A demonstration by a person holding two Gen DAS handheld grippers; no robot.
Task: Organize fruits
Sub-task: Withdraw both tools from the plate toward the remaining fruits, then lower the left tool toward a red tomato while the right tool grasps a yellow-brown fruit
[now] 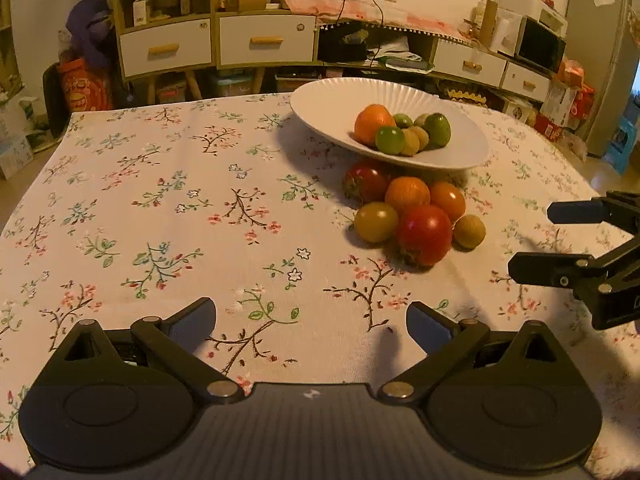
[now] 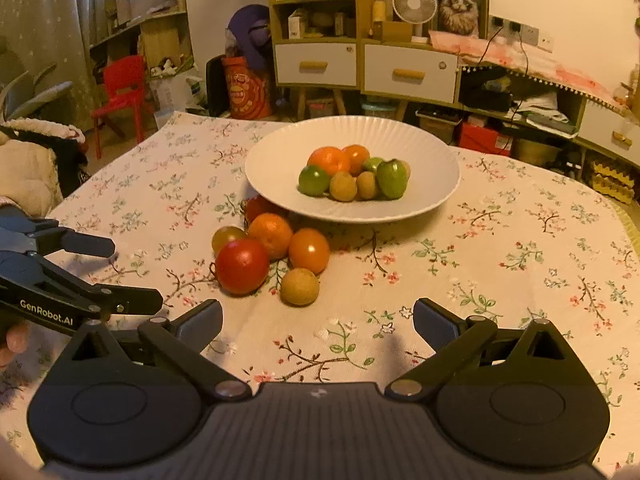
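A: Report task status.

B: Partly complete, by my reading. The white plate (image 2: 424, 200) sits at the far side of the tabletop (image 2: 500, 300) and already holds a group of fruit: two oranges (image 2: 330, 160), several green fruits (image 2: 314, 180) and a few small brown ones (image 2: 343, 186), all gathered near its centre.

A: Remaining items?

B: A loose cluster lies on the floral cloth just in front of the plate, slightly left of centre in the right wrist view. It includes a large red tomato (image 2: 242, 266) nearest the camera, an orange (image 2: 271, 235) and an orange tomato (image 2: 309, 250) behind it, a yellowish tomato (image 2: 227, 237) at the left, a small brown fruit (image 2: 300, 286) at the near right, and another red one (image 2: 258, 207) partly tucked under the plate rim. They touch or nearly touch one another. Six pieces appear to be left; more may be hidden under the rim.

A: State of the tongs?

B: The left tongs (image 1: 311, 322) are spread wide with nothing between the fingers. The right tongs (image 2: 318, 322) are likewise spread wide and empty. Both hang over bare cloth on the near side of the cluster, touching no fruit.

A: Next step?

B: Probably pick up one of the near fruits. The brown one and the red tomato are the most exposed.
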